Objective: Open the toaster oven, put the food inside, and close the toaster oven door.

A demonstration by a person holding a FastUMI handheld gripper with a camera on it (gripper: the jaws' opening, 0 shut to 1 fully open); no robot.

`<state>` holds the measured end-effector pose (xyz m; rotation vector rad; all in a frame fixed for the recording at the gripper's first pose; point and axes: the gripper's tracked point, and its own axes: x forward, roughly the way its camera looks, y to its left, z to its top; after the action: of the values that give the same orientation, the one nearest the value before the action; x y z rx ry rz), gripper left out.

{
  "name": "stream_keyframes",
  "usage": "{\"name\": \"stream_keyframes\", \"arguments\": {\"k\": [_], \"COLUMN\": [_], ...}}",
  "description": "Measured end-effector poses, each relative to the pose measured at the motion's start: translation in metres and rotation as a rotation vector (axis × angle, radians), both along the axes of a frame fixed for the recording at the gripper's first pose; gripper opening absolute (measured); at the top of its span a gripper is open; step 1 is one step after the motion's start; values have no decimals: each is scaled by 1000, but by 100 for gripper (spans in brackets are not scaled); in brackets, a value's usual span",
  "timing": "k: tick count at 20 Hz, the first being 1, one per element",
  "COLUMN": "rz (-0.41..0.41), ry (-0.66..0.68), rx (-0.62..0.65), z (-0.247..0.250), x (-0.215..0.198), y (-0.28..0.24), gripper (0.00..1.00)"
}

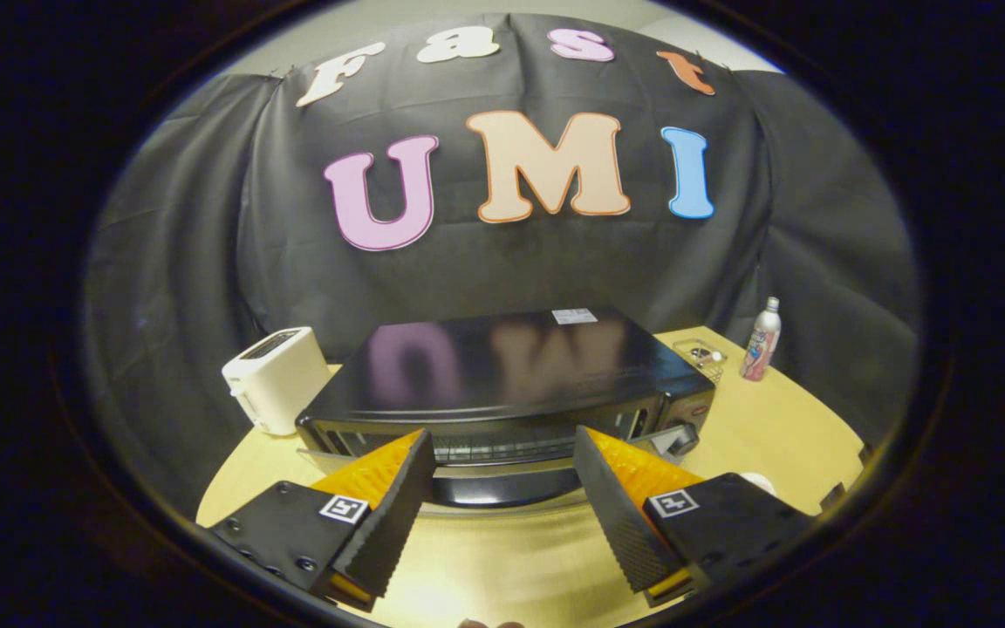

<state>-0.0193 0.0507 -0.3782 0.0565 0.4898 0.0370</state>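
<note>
Currently gripper (pixel 502 488) fingers spread apart, empty. Toaster oven (pixel 507 384) sits dead ahead on the desk (pixel 773 427), long axis crosswise to the fingers; door front faces them, just beyond.

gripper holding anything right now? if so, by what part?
Nothing held. The gripper is open, fingers spread apart above the table, with the toaster oven just ahead of them, untouched.

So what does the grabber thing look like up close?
The hand-held gripper has two wedge-shaped fingers, ridged on their inner faces. Each sits on a black block with screws, and each block carries a small square black-and-white marker. The fingers are spread apart, pointing at the toaster oven.
</note>
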Motion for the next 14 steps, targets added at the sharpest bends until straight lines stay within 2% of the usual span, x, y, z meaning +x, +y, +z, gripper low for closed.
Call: {"name": "stream_keyframes", "arguments": {"k": [9,14], "rz": [4,7], "ry": [123,194], "rx": [-58,-89], "z": [-31,-52], "x": [-75,-98], "y": [-14,-17], "gripper": [100,100]}}
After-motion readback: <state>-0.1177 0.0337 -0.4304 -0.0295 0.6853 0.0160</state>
